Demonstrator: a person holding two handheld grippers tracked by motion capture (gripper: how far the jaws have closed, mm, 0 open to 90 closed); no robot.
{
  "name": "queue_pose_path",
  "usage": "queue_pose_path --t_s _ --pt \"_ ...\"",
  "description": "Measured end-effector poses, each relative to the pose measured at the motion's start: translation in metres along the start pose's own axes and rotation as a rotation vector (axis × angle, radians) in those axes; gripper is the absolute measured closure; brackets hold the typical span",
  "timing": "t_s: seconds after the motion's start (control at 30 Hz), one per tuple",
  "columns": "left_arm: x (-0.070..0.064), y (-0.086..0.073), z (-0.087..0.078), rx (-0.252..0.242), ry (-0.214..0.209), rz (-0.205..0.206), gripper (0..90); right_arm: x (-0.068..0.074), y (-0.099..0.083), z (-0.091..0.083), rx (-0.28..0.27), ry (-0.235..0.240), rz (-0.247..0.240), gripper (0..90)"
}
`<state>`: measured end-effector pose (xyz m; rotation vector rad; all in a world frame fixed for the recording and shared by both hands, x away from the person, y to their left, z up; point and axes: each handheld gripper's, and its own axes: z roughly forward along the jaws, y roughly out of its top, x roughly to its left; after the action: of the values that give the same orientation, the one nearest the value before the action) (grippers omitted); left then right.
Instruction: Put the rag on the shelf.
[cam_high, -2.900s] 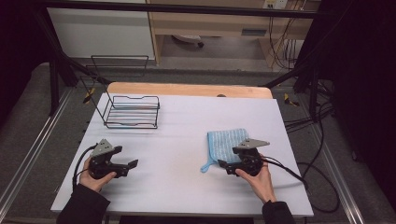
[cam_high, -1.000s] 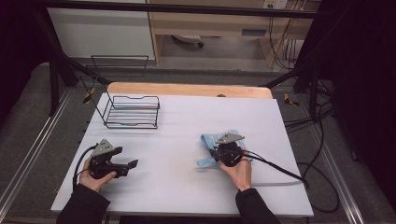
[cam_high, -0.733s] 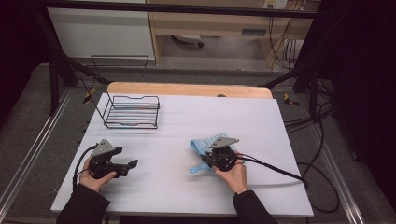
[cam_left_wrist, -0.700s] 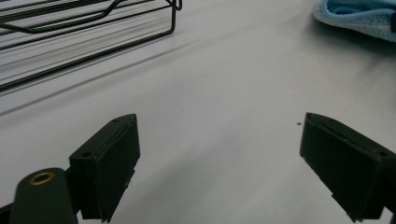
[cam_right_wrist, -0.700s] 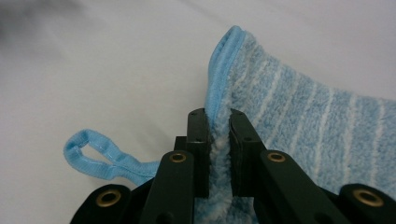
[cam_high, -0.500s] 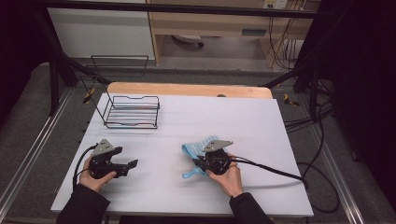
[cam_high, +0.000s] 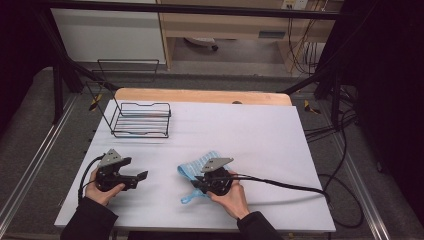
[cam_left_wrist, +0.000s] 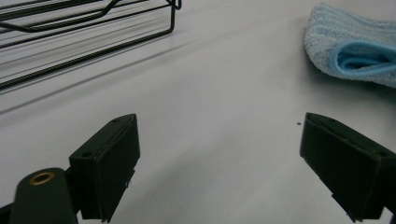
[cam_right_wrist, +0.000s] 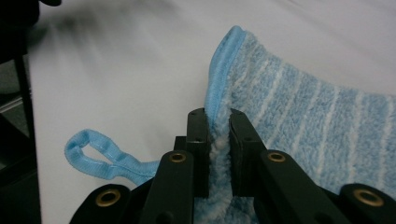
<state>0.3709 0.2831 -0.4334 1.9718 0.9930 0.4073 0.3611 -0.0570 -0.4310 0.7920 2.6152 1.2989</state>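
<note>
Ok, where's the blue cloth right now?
In the high view the blue cloth lies front-centre on the table, its edge pinched in the right tongs.

The left tool (cam_left_wrist: 219, 163) rests low over the white bench (cam_left_wrist: 224, 93), its two black jaws standing wide apart at seven and four o'clock with nothing between them. A black wire rack (cam_left_wrist: 88, 28) lies at eleven o'clock. At two o'clock a folded, striped light-blue towel (cam_left_wrist: 355, 42) lies on the bench, well apart from both jaws.
</note>
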Motion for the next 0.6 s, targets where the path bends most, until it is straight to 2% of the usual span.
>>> queue_pose_path --t_s 0.1,0.33,0.4,0.5,0.6 --pt "0.0 0.0 0.0 0.0 -0.001 -0.001 12.0 0.008 0.001 0.005 0.014 0.02 -0.029 81.1" --pt "-0.001 0.001 0.0 0.0 -0.002 -0.001 12.0 0.012 -0.003 0.014 0.033 0.043 -0.025 78.5" --pt "-0.001 0.001 0.0 -0.001 -0.002 -0.003 12.0 0.012 -0.004 0.015 0.033 0.054 -0.011 74.0" --pt "-0.003 0.004 -0.001 0.001 -0.005 0.0 12.0 0.012 -0.001 0.012 0.019 0.061 0.0 62.8" --pt "-0.006 0.007 -0.003 -0.003 -0.012 0.004 11.6 0.009 0.005 0.001 -0.008 0.016 -0.016 50.1"
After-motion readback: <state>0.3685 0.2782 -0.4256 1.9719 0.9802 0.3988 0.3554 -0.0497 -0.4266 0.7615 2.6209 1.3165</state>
